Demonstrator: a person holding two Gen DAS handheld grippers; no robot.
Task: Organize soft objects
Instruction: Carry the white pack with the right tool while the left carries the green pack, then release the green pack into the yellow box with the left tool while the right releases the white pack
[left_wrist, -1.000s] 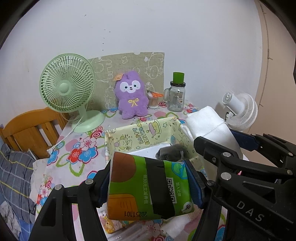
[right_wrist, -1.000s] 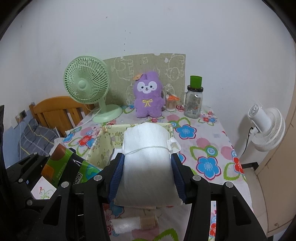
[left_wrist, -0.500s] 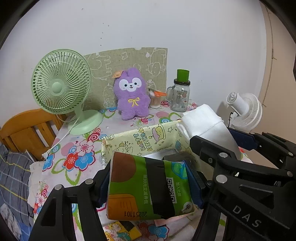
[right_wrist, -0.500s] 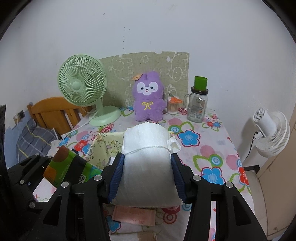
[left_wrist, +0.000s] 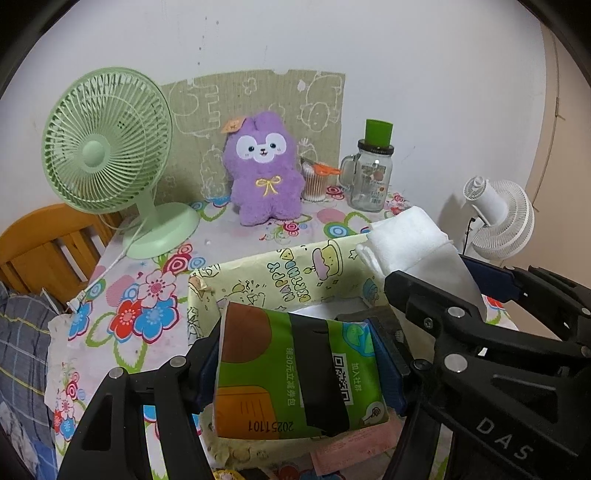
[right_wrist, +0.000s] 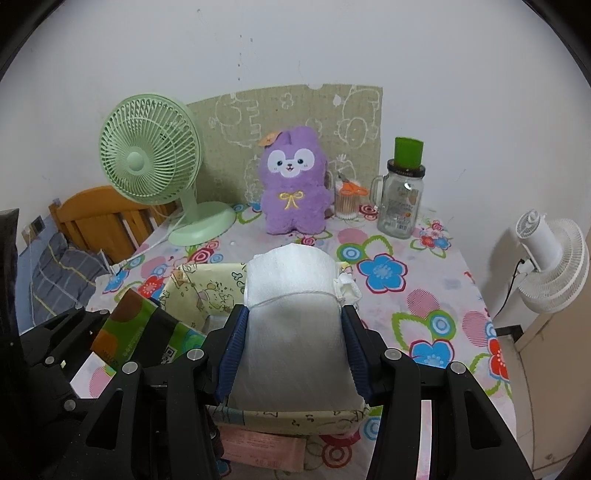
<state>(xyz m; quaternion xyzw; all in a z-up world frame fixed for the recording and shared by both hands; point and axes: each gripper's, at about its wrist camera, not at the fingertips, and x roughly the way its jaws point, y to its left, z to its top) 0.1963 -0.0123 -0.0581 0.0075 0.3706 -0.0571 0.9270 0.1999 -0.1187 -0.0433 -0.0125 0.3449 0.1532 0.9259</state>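
Left wrist view: the left gripper (left_wrist: 301, 373) clamps the green tissue pack (left_wrist: 299, 373) just above the yellow fabric bin (left_wrist: 280, 273), near side; the right gripper (right_wrist: 291, 350) clasps the white roll (right_wrist: 291, 314), long axis pointing forward, over the bin's right half

We see a glossy plastic wrapper on the green tissue pack (left_wrist: 299, 373), and a soft matt white cloth bundle (right_wrist: 295, 317) tied with thin string. The yellow basket (left_wrist: 280, 273) looks like printed fabric. Behind the basket, the purple toy (right_wrist: 293, 181) is fluffy plush, the jar (right_wrist: 400, 206) is clear shiny glass, and the green fan (right_wrist: 151, 162) is smooth plastic. The tablecloth (right_wrist: 424, 295) seems smooth and flowered.
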